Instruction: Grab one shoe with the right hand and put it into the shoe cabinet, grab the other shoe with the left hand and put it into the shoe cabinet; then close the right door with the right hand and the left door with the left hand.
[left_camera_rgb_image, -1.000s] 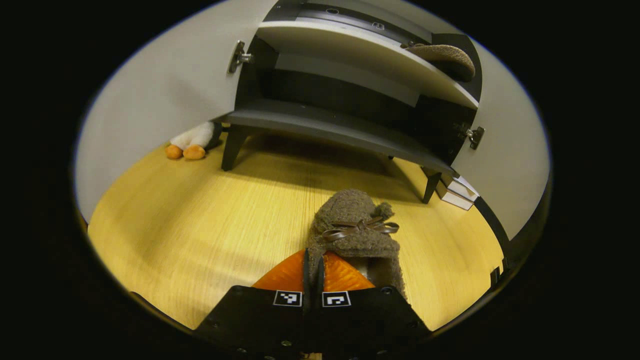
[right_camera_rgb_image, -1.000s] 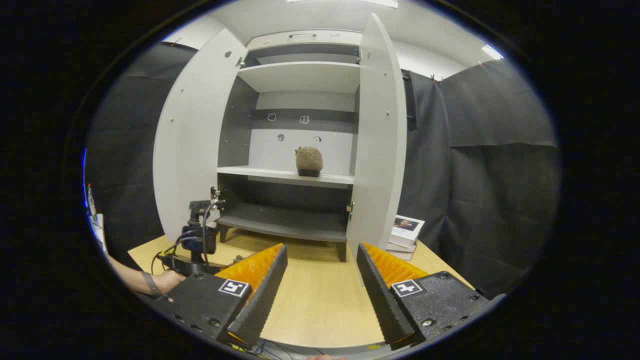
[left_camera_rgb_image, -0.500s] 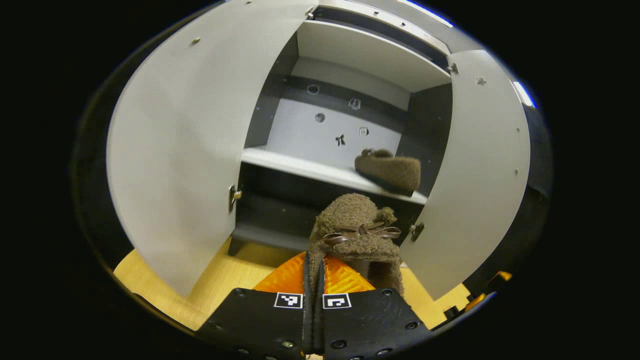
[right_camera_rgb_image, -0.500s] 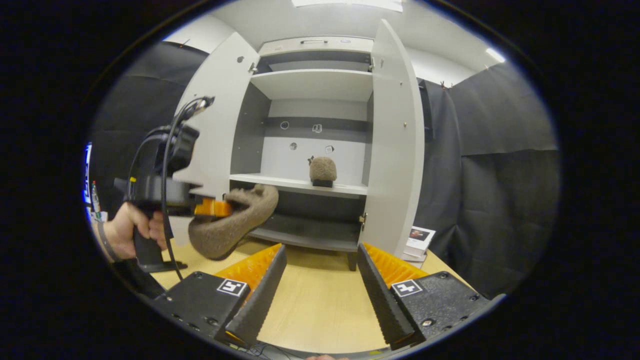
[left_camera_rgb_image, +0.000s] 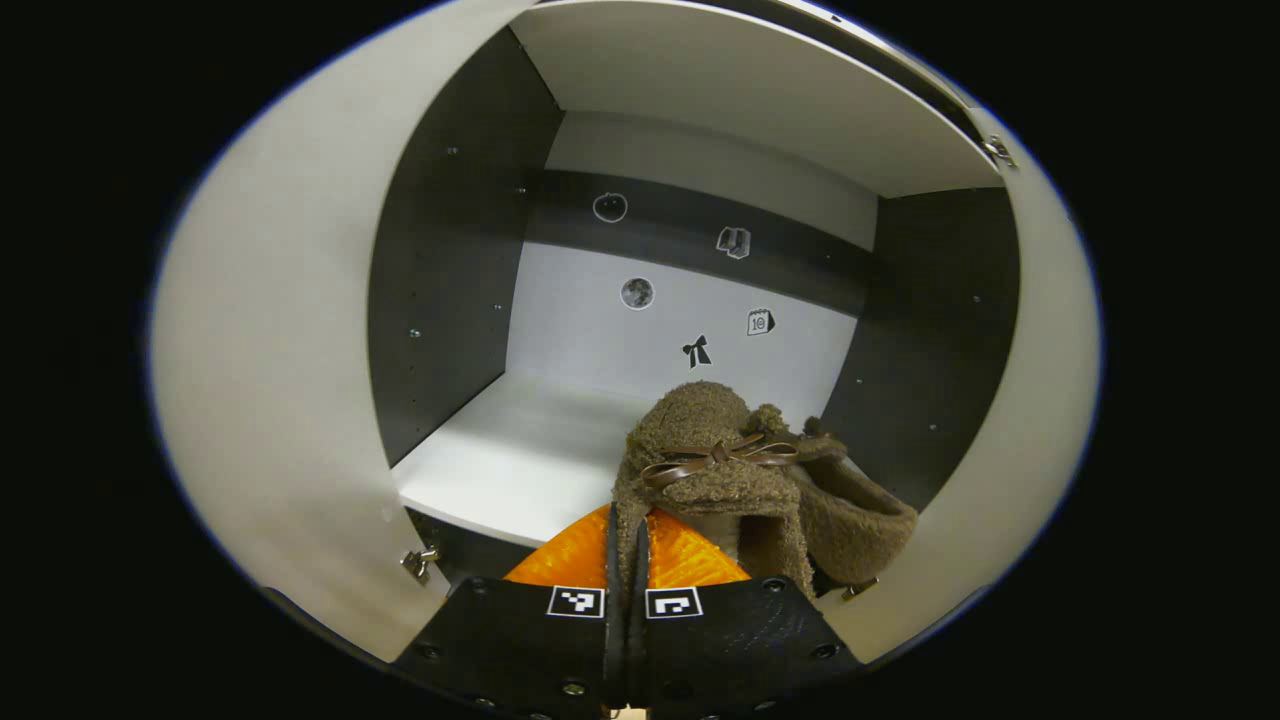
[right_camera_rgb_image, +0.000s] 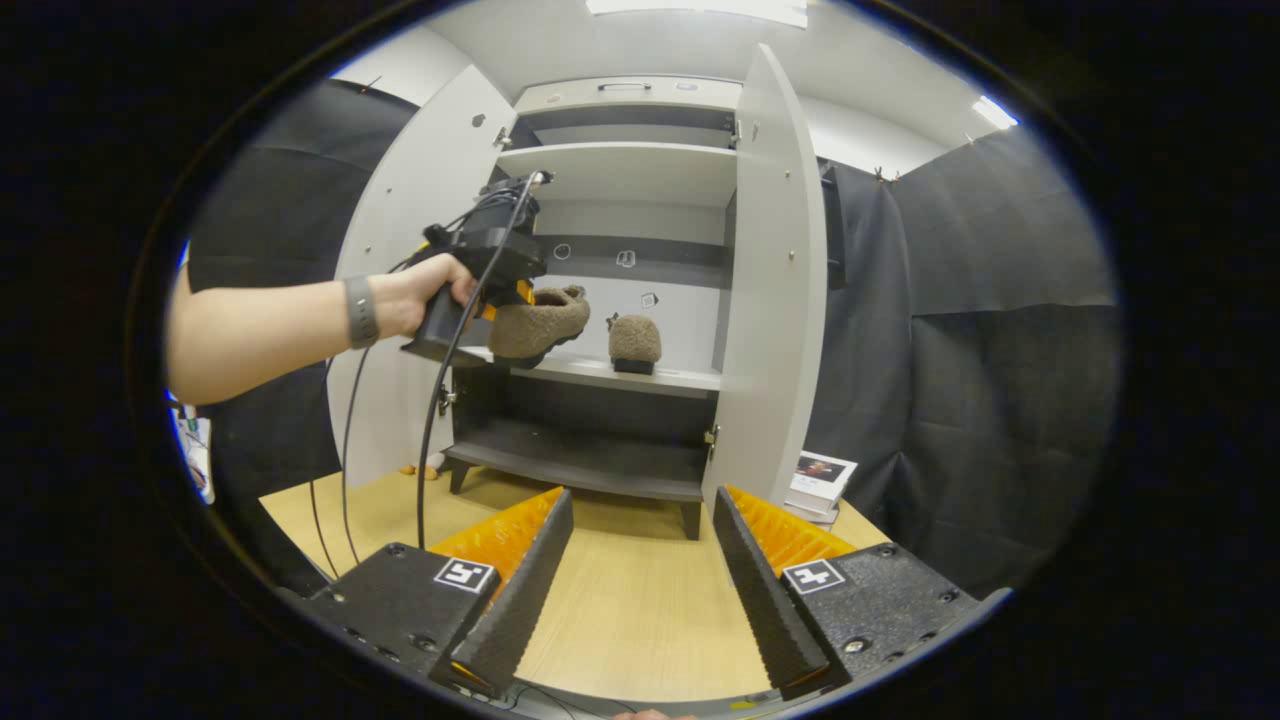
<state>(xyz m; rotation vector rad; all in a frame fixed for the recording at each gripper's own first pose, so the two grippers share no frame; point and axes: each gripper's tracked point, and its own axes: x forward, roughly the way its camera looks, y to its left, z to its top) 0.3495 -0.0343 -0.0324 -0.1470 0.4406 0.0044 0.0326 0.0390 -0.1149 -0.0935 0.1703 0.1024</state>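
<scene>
Second shoe at the shoe cabinet (right_camera_rgb_image: 620, 95)

At frame centre, the left claw (left_camera_rgb_image: 626, 540) is clamped on a brown shoe (left_camera_rgb_image: 705, 470); the other shoe (right_camera_rgb_image: 634, 340) rests on the shelf (right_camera_rgb_image: 590, 368). The right claw (right_camera_rgb_image: 640, 560) stands apart over the surface (right_camera_rgb_image: 640, 620).

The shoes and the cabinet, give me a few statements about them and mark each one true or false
1. The left gripper is shut on a shoe. True.
2. The right gripper holds a shoe. False: it is open and holds nothing.
3. One shoe on the shelf already sits in the cabinet. True.
4. Both doors are closed. False: the left door and the right door stand open.
5. The held shoe lies on the floor. False: it is in the air at shelf height.
</scene>
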